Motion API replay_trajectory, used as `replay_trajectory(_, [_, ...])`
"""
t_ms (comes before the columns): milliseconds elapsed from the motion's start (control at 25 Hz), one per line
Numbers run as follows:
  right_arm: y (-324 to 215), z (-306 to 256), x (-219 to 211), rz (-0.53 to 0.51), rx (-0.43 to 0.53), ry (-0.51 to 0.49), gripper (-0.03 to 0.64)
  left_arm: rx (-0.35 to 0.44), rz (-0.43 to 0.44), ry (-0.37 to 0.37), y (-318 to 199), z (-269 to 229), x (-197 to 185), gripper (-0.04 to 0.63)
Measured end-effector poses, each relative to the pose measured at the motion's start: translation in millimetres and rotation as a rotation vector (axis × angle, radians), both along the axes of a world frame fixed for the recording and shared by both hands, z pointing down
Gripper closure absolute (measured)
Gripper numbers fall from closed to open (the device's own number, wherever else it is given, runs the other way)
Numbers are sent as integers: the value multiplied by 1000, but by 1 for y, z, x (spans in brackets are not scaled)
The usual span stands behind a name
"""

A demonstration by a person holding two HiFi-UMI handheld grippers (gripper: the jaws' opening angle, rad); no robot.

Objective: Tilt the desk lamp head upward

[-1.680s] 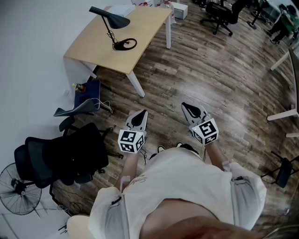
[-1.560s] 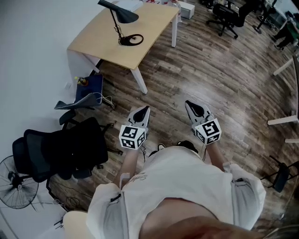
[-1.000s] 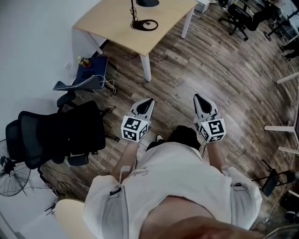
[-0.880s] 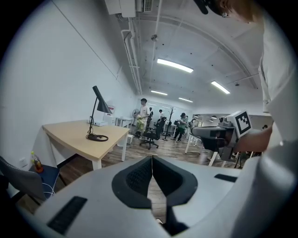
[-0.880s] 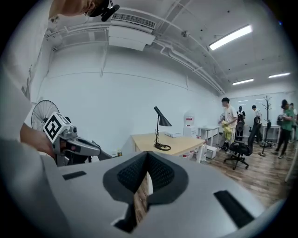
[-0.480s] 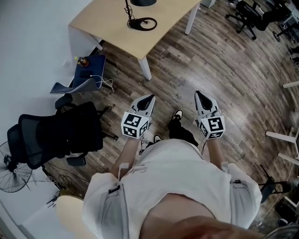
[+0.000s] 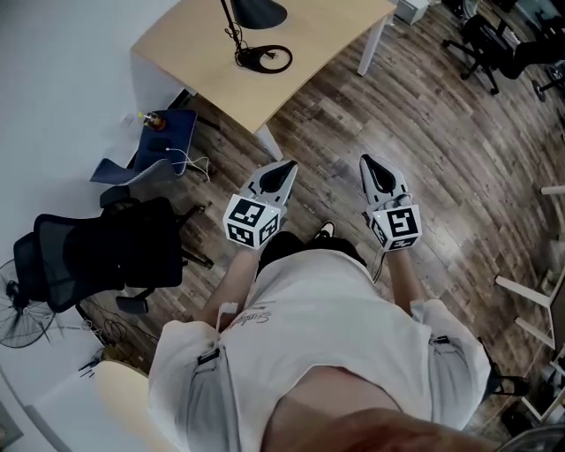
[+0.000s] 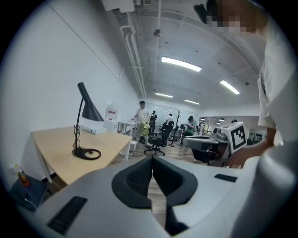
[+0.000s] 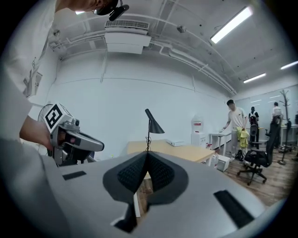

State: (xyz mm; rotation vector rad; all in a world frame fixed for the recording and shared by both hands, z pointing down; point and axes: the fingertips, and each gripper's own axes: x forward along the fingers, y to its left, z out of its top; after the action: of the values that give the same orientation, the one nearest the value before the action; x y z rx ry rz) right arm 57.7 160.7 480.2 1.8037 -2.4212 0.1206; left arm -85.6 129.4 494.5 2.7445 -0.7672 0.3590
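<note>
- Two grippers are out in front of me over the wooden floor, the left gripper point(image 7: 284, 166) and the right gripper point(image 7: 365, 162), side by side with a gap between them.
- On the left one I've got the jaws pressed together at the tips, with nothing between them.
- Right jaws read the same: closed and empty.
- The lamp point(image 7: 257, 12) stands on the pale surface point(image 7: 185, 48), well ahead of both grippers, its ring base point(image 7: 265, 58) flat and its dark shade angled downward.
- Off to my left, a black chair point(image 7: 106, 256) sits near the wall.

1 lamp point(image 7: 258, 12), 1 wood desk point(image 7: 185, 44), 1 fan point(image 7: 16, 318), 2 grippers: L gripper point(image 7: 290, 164), R gripper point(image 7: 365, 160).
</note>
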Motion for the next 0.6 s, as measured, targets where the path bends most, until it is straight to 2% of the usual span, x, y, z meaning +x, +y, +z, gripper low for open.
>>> replay_trajectory(80, [-10,3,8,-4,-6,-20,621,-28,-9,-13,-6,10,6,580])
replay_trajectory(200, [-22,6,18,-1,-26,-60,621,-18,-7,-58,-16,16,15,580])
replay_trajectory(600, [-87,19,35,-16,-89,-33,621,-53,-1,-21,-100,33,46,580])
